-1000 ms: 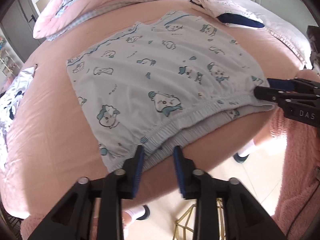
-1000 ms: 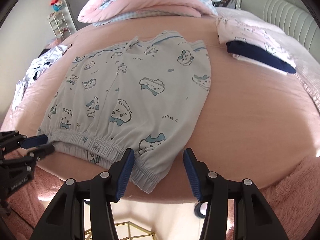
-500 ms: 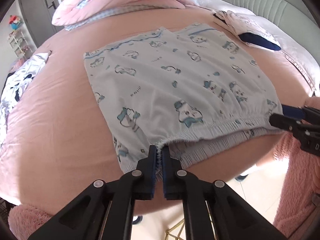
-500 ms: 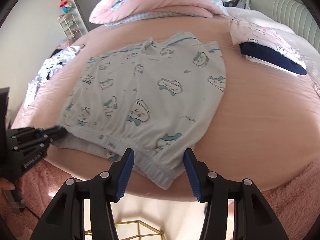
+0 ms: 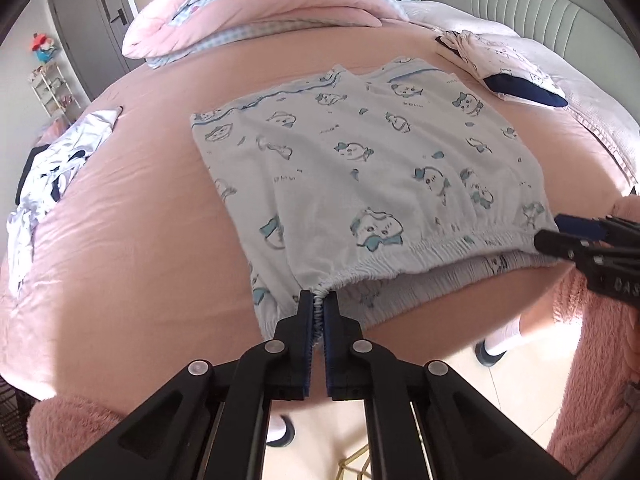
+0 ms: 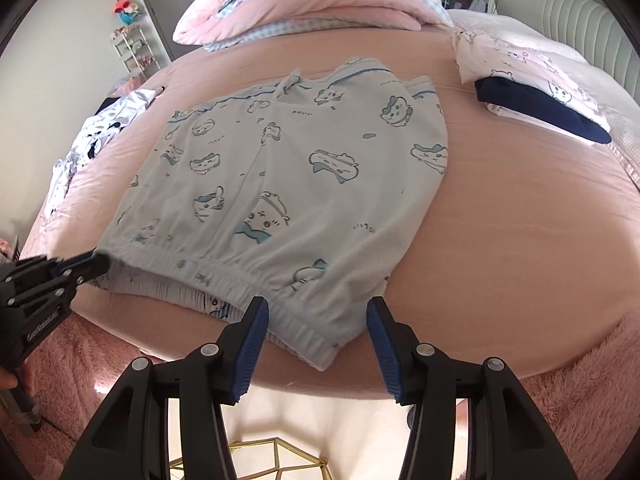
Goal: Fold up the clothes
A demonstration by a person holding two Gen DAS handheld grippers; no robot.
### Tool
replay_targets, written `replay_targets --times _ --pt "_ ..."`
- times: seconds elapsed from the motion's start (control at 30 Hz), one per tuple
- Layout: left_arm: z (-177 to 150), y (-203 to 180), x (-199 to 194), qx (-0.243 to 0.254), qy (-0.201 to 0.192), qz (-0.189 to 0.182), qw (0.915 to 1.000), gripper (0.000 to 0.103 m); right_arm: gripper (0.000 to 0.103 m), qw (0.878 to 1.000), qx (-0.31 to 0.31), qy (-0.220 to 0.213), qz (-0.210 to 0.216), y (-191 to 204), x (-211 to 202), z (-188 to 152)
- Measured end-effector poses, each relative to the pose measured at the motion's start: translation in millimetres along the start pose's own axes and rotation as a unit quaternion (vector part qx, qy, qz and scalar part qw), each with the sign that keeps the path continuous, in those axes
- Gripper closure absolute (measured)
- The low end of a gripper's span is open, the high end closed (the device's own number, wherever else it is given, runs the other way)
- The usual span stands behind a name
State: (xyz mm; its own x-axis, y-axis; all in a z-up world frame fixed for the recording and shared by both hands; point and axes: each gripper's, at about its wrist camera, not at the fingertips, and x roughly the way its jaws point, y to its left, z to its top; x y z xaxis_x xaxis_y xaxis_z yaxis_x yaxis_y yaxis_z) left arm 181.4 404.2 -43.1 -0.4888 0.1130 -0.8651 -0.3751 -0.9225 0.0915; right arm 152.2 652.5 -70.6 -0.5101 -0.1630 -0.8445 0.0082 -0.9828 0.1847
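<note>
the printed shorts lie flat on the pink bed, elastic waistband along the bed's near edge, leg hems pointing away toward the quilt pile. the left gripper is pinched tight on the waistband's left corner. the right gripper stands wide, straddling the waistband's right corner without gripping it; it looks likely to close next. beyond the hems the sheet is bare up to the quilt pile. folded clothes sit well to the shorts' right, crumpled laundry well to their left.
</note>
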Motion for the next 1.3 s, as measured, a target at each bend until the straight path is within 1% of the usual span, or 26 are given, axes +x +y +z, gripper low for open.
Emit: replay_targets --times 0.03,0.13,0.23,0.3,0.37,0.43,0.5,0.53,0.57,0.63,0.67,0.73,0.8,0.83,0.87,0.9,0.97,1.07,1.13,1.17,1.2,1.23,1.27,1.3 --pt "-3 3 4 -0.001 0.013 -0.009 0.9999 0.100 0.052 1.000 0.003 0.004 0.000 -2 2 1" --pt "-9 10 21 -0.013 0.047 -0.011 0.9988 0.097 0.052 1.000 0.000 0.023 -0.017 -1 10 2" --pt "-1 17 17 -0.023 0.066 -0.033 0.9970 0.095 0.051 0.998 -0.011 0.047 -0.032 3 11 4" --pt "5 27 4 -0.037 0.063 -0.055 0.9958 0.093 0.051 0.998 -0.012 0.058 -0.026 2 5 5" --pt "12 37 -10 -0.054 0.054 -0.075 0.9942 0.090 0.051 0.998 -0.004 0.056 -0.012 -2 -3 7" --pt "20 47 -19 -0.076 0.035 -0.101 0.9913 0.081 0.051 0.999 -0.006 0.041 -0.013 -2 -9 13" --pt "24 54 -15 -0.116 0.023 -0.134 0.9840 0.062 0.051 0.999 -0.013 0.026 -0.035 0 -9 21" --pt "25 59 -8 -0.140 0.024 -0.144 0.9793 0.061 0.051 0.999 -0.006 0.025 -0.046 -1 -7 24" --pt "24 61 1 -0.161 0.031 -0.142 0.9762 0.061 0.051 0.998 0.012 0.028 -0.050 -5 -5 26" --pt "20 65 19 -0.199 0.049 -0.130 0.9701 0.061 0.051 0.996 0.070 0.038 -0.036 -20 -1 25" --pt "17 65 26 -0.204 0.057 -0.125 0.9694 0.061 0.051 0.995 0.086 0.044 -0.030 -26 1 22" --pt "8 61 41 -0.203 0.071 -0.118 0.9695 0.061 0.051 0.993 0.104 0.056 -0.020 -35 5 14" --pt "3 54 44 -0.178 0.069 -0.091 0.9774 0.064 0.051 0.991 0.115 0.063 -0.014 -41 7 8" --pt "2 51 41 -0.166 0.066 -0.076 0.9809 0.064 0.051 0.992 0.112 0.062 -0.014 -41 5 6" --pt "3 50 39 -0.160 0.070 -0.053 0.9833 0.064 0.051 0.992 0.110 0.061 -0.014 -41 3 5" --pt "2 53 37 -0.165 0.073 -0.044 0.9826 0.064 0.051 0.992 0.107 0.059 -0.015 -40 2 4" --pt "-1 63 36 -0.181 0.079 -0.038 0.9797 0.064 0.051 0.992 0.115 0.057 -0.011 -42 -2 1" --pt "-4 76 32 -0.222 0.064 -0.082 0.9695 0.065 0.051 0.992 0.112 0.063 0.004 -42 -2 -2" --pt "-4 75 31 -0.235 0.052 -0.120 0.9631 0.065 0.051 0.992 0.103 0.066 0.021 -37 0 -2" --pt "-4 72 33 -0.233 0.054 -0.130 0.9621 0.065 0.051 0.992 0.100 0.067 0.033 -34 2 -2" --pt "-3 68 37 -0.229 0.060 -0.137 0.9619 0.067 0.051 0.992 0.099 0.066 0.046 -31 5 0" --pt "-2 63 42 -0.222 0.065 -0.138 0.9630 0.069 0.051 0.992 0.096 0.064 0.055 -27 8 1" --pt "-2 57 44 -0.217 0.065 -0.135 0.9647 0.073 0.052 0.992 0.093 0.063 0.060 -24 12 2" --pt "-1 53 45 -0.216 0.061 -0.139 0.9644 0.086 0.062 0.992 0.089 0.062 0.065 -21 16 4"
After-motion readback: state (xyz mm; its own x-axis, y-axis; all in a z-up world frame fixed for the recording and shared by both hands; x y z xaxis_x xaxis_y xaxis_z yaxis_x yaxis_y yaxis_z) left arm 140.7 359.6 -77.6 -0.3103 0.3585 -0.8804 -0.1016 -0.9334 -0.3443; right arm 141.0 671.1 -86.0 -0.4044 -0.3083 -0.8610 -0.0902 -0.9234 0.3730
